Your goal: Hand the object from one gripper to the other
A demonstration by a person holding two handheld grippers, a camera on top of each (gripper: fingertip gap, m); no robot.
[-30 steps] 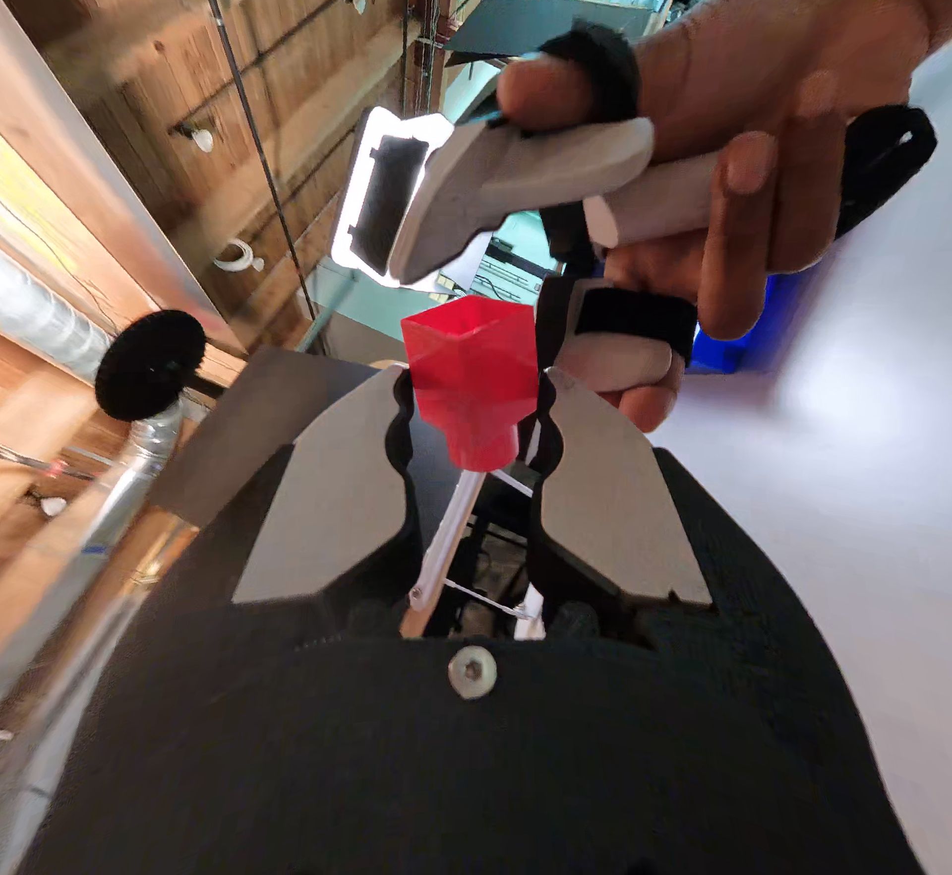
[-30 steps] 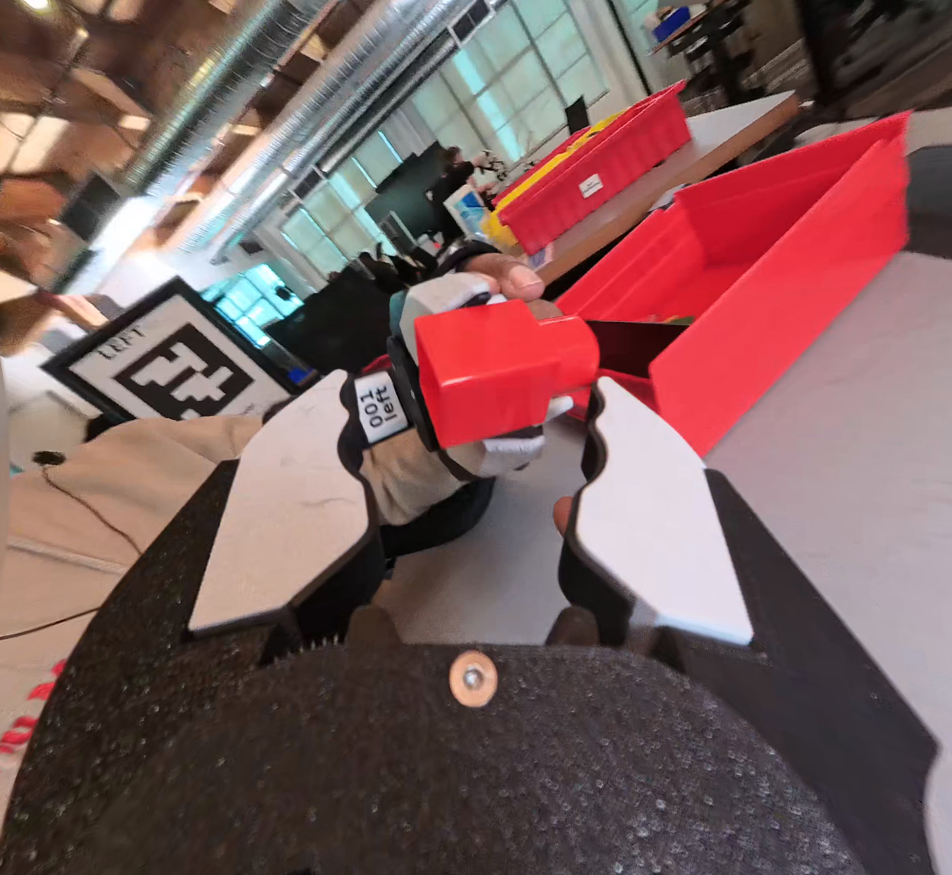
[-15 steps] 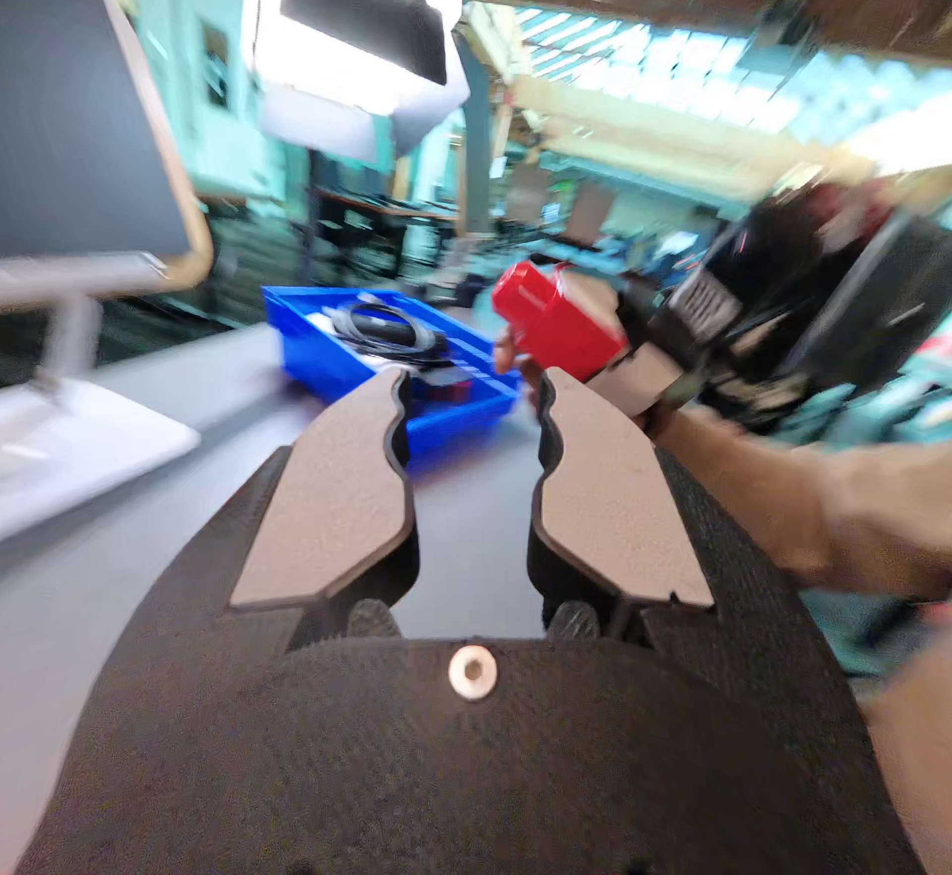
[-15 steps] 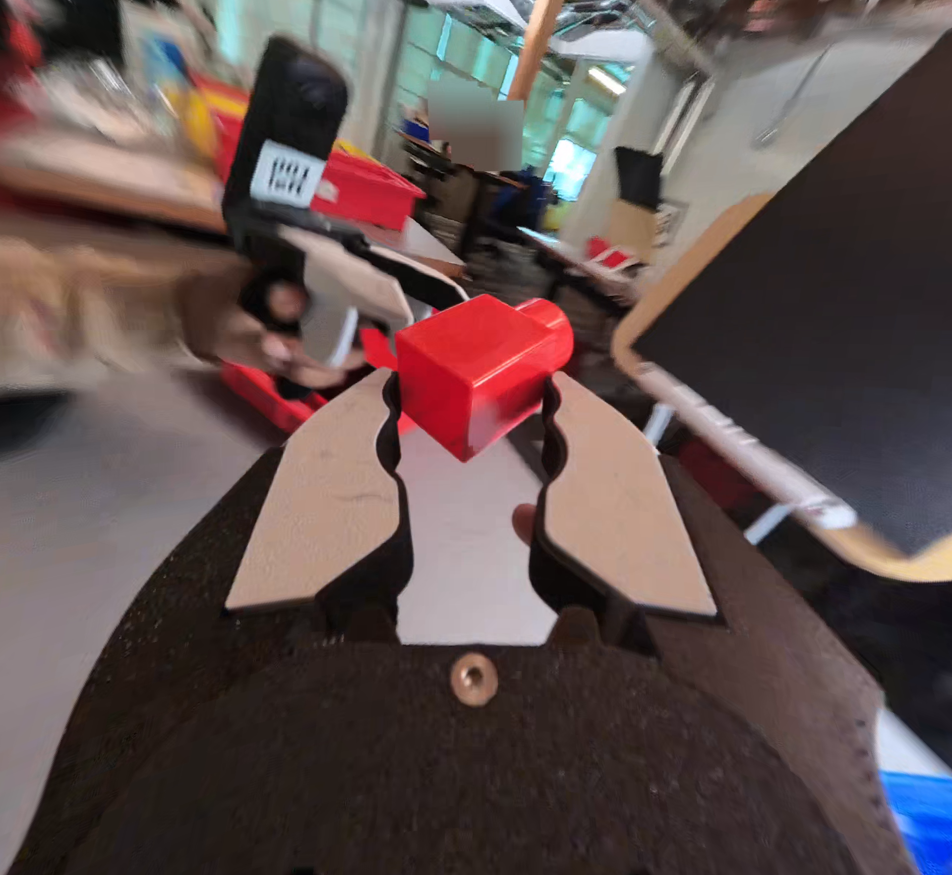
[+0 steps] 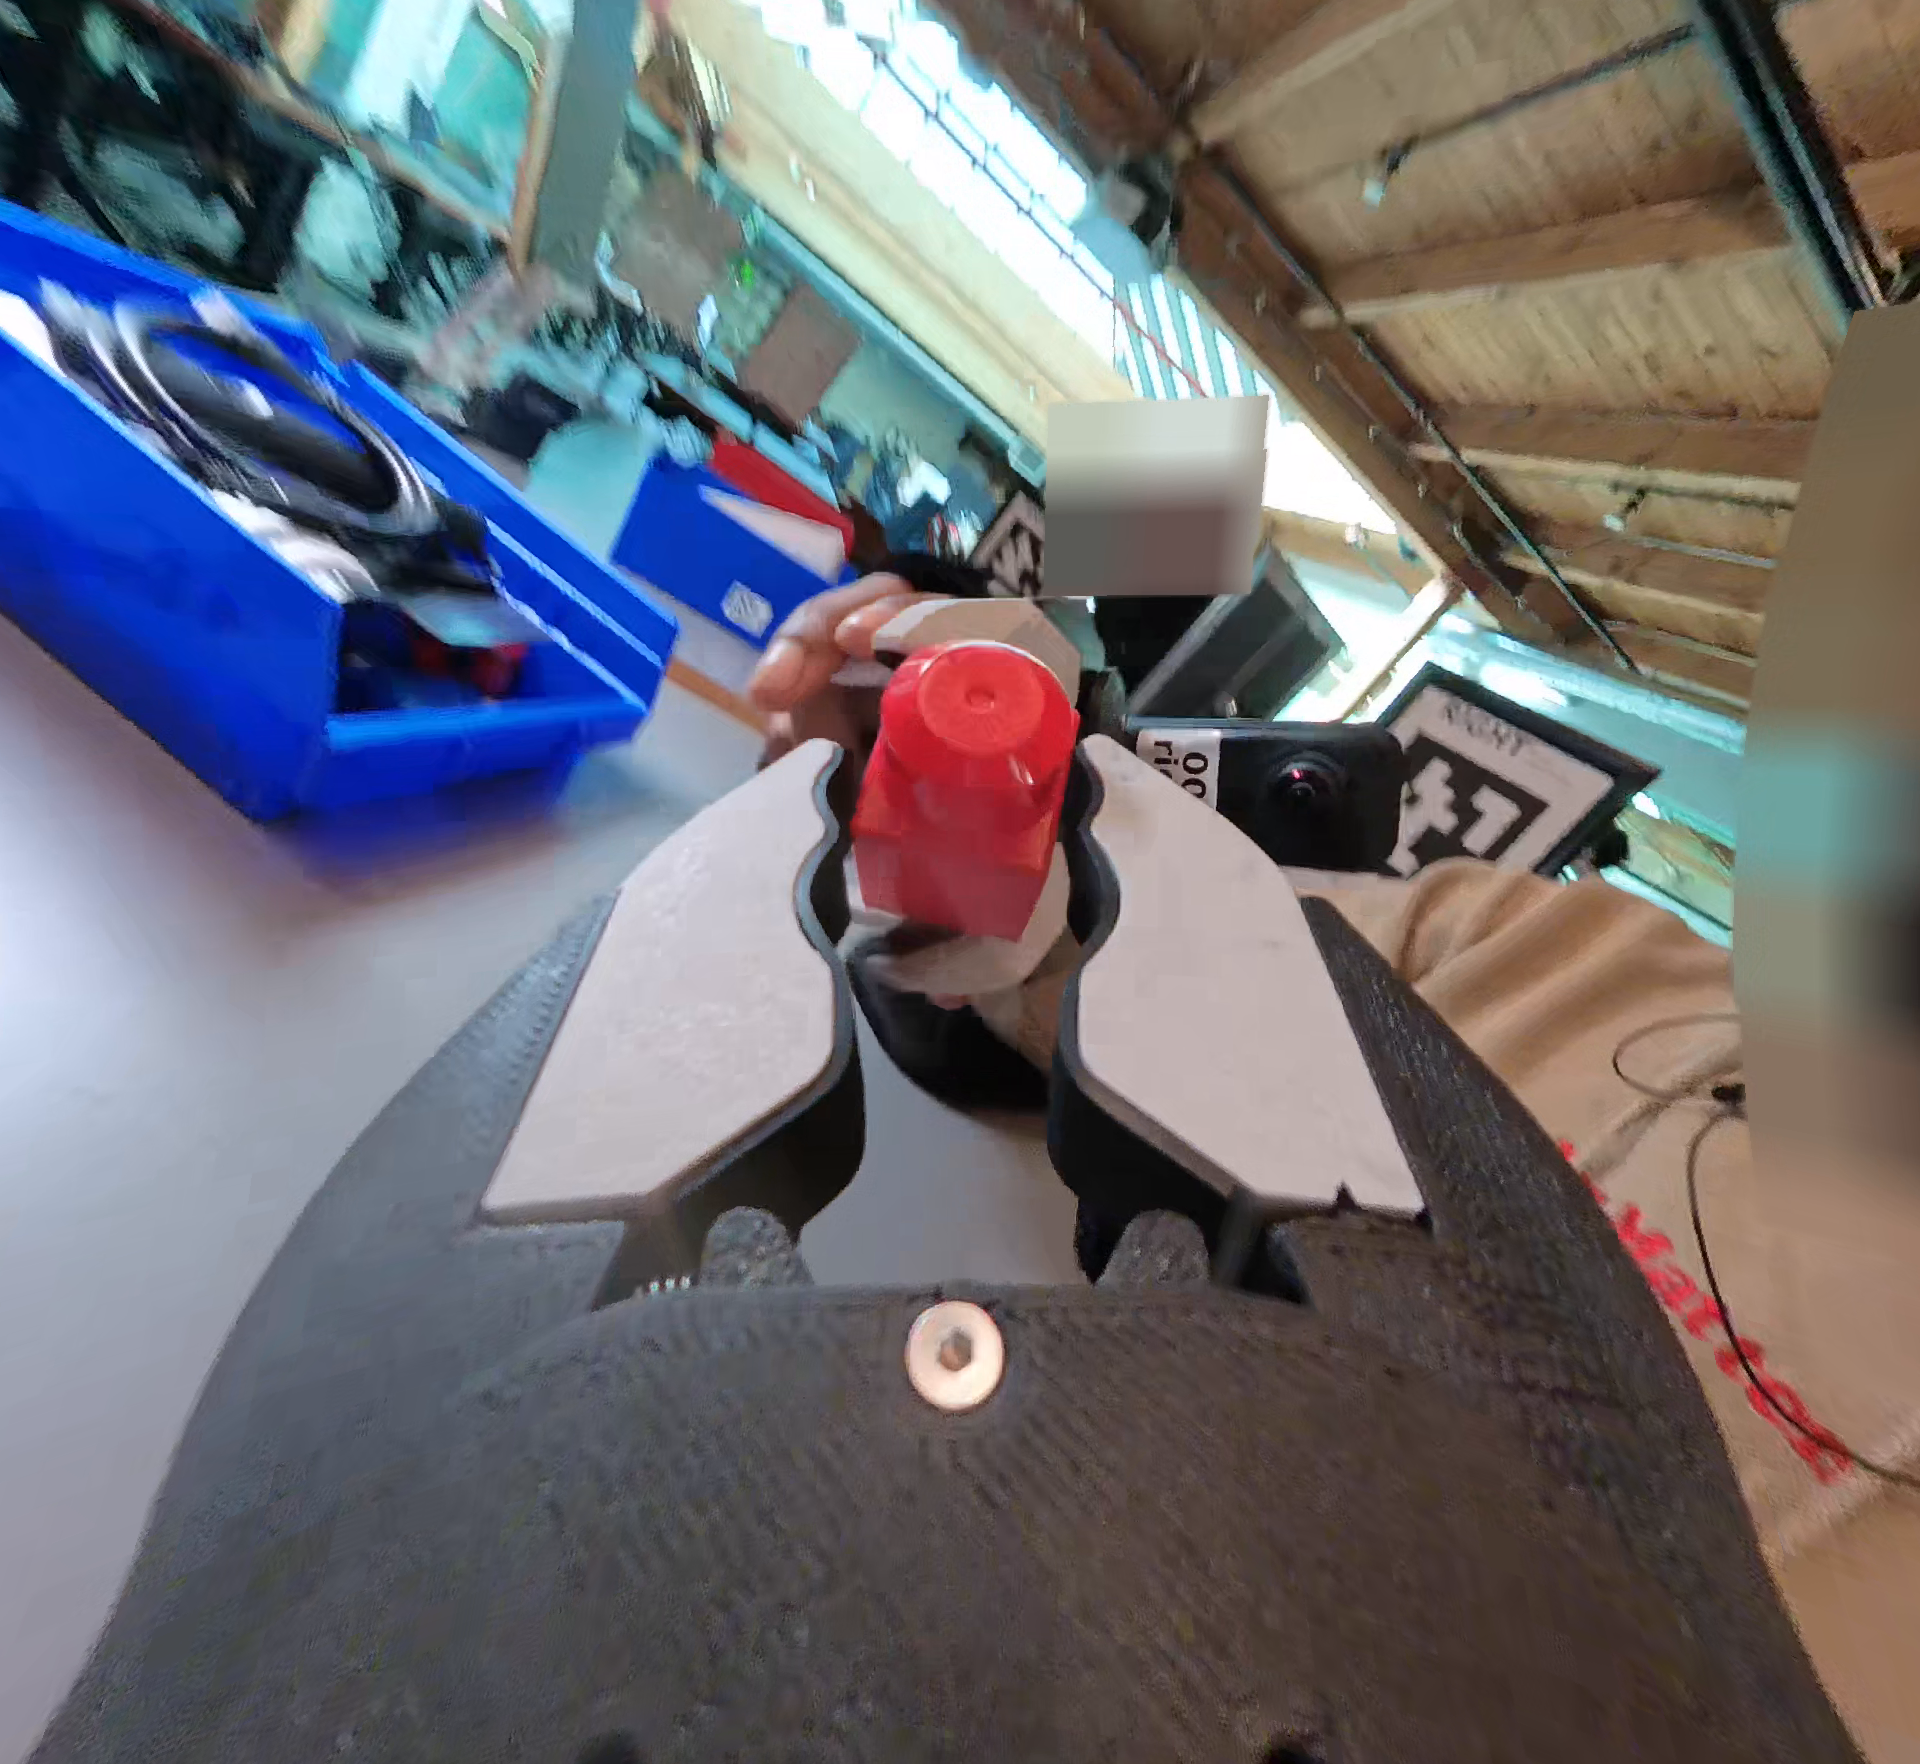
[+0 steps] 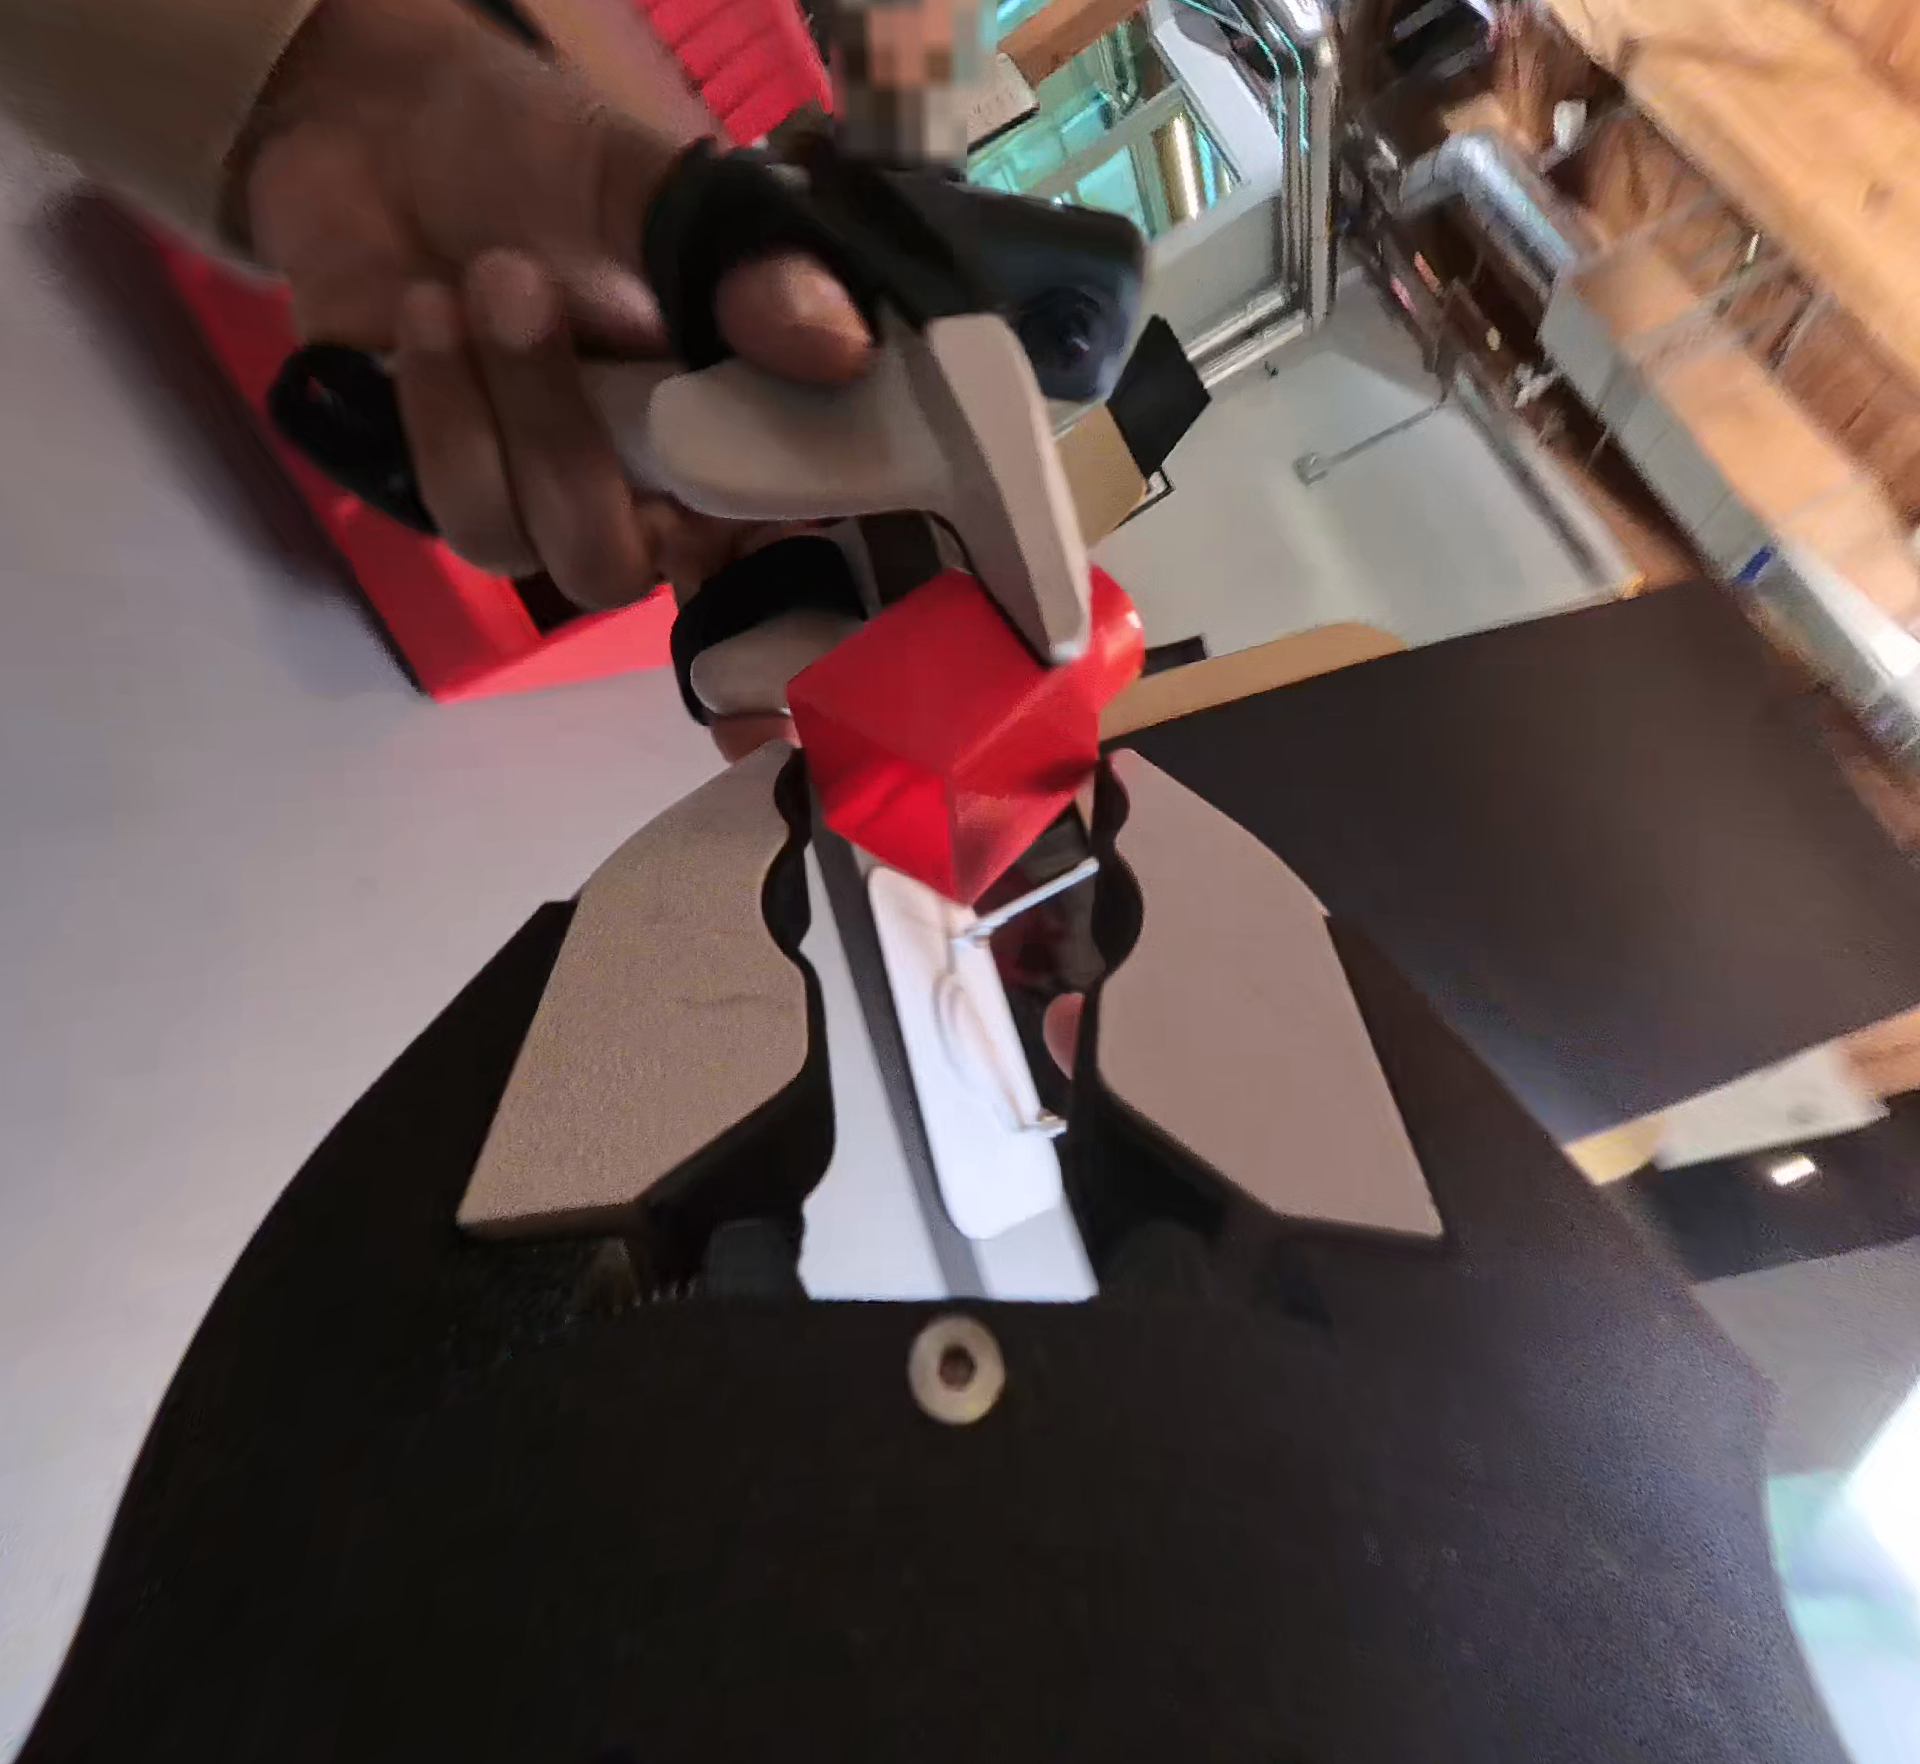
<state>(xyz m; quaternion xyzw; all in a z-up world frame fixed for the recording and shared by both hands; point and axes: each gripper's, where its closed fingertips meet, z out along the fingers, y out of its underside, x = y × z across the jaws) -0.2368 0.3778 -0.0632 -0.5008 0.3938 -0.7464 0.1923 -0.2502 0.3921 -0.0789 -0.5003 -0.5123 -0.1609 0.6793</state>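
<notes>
Left wrist view puts the red block (image 5: 961,805) between your left gripper (image 5: 956,815) fingers, which bracket its sides. Your right gripper (image 6: 945,784) clamps the block's square end; right wrist view shows a left finger (image 6: 1013,509) pressing its top. Whether the left has fully clenched, I cannot tell. Squeeze it firm before easing the right off. Behind, a blue bin (image 5: 260,634) holds dark cables; a red bin's (image 6: 447,613) contents are hidden.
</notes>
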